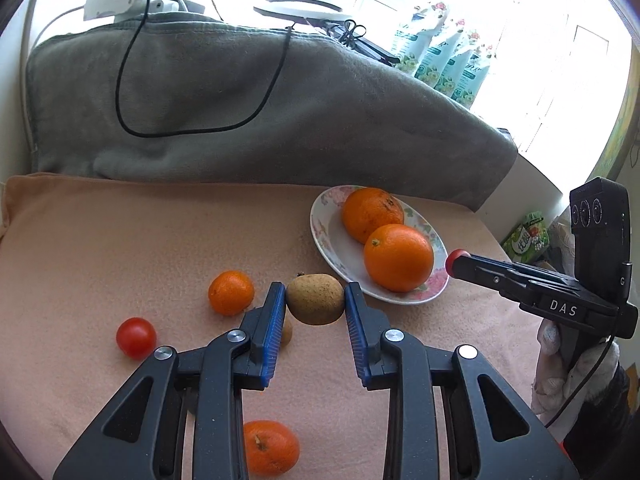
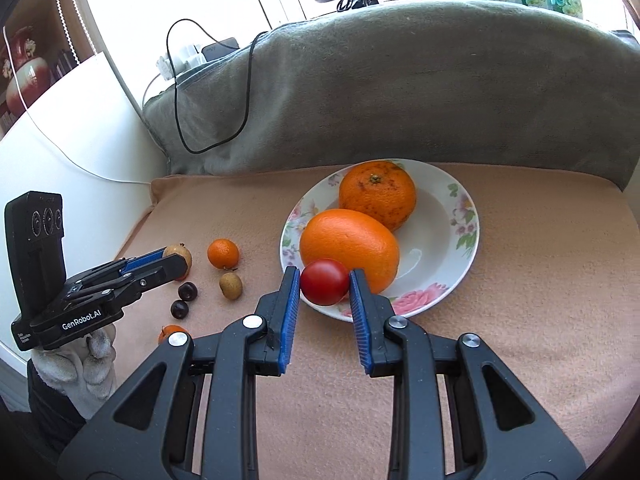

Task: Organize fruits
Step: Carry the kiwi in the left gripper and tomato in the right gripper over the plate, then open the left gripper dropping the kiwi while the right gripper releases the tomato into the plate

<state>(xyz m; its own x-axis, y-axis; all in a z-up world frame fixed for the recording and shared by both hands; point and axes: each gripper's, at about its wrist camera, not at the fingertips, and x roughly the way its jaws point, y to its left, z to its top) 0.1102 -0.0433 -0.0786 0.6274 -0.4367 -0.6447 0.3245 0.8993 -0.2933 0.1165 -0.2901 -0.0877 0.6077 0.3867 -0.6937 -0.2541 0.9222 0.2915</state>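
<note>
My left gripper [image 1: 316,300] is shut on a brown longan [image 1: 316,298], held above the peach cloth; it shows too in the right wrist view [image 2: 176,258]. My right gripper [image 2: 325,283] is shut on a red cherry tomato [image 2: 325,282] at the front rim of the floral plate [image 2: 460,236]. The plate holds two large oranges [image 2: 350,246] [image 2: 378,194]. On the cloth lie a small mandarin [image 1: 231,293], another cherry tomato [image 1: 136,338], a second mandarin [image 1: 271,446], a second longan [image 2: 231,285] and two dark cherries [image 2: 187,291].
A grey blanket-covered backrest [image 1: 256,112] with a black cable [image 1: 120,92] rises behind the cloth. A white wall [image 2: 72,160] stands left of the cloth. Tissue packs [image 1: 444,60] stand on the windowsill at the back right.
</note>
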